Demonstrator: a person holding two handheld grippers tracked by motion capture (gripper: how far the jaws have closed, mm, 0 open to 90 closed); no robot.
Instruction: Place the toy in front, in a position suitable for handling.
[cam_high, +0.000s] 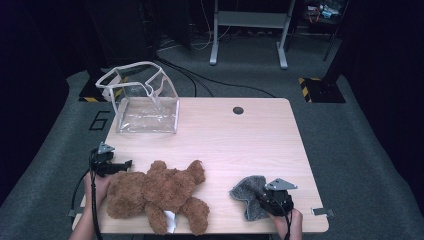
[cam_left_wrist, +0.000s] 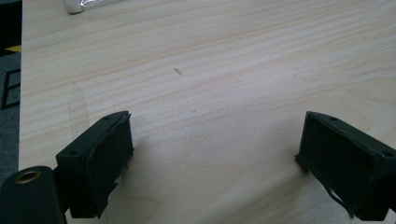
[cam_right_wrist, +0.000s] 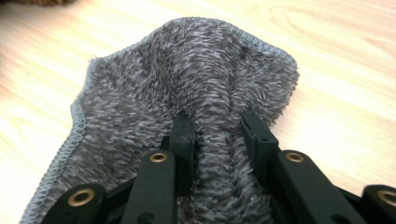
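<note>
At the lower right of the high view, the right gripper (cam_high: 266, 200) pinches a fold of the grey cloth (cam_high: 248, 192) on the counter (cam_high: 240, 140). At lower left, the left gripper (cam_high: 116, 166) stands wide and holds nothing, beside the brown teddy bear (cam_high: 160, 195). At upper left, the clear plastic bag (cam_high: 145, 100) stands open, with nothing visible inside.

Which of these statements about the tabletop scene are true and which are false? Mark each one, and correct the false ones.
1. The right gripper has its jaws pinching a fold of the grey cloth. True.
2. The left gripper grips the teddy bear. False: its jaws stand open over bare table.
3. The teddy bear lies inside the clear plastic bag. False: it lies on the table near the front edge, apart from the bag.
4. The clear plastic bag stands at the far left of the table. True.
5. The grey cloth is to the right of the teddy bear in the high view. True.
</note>
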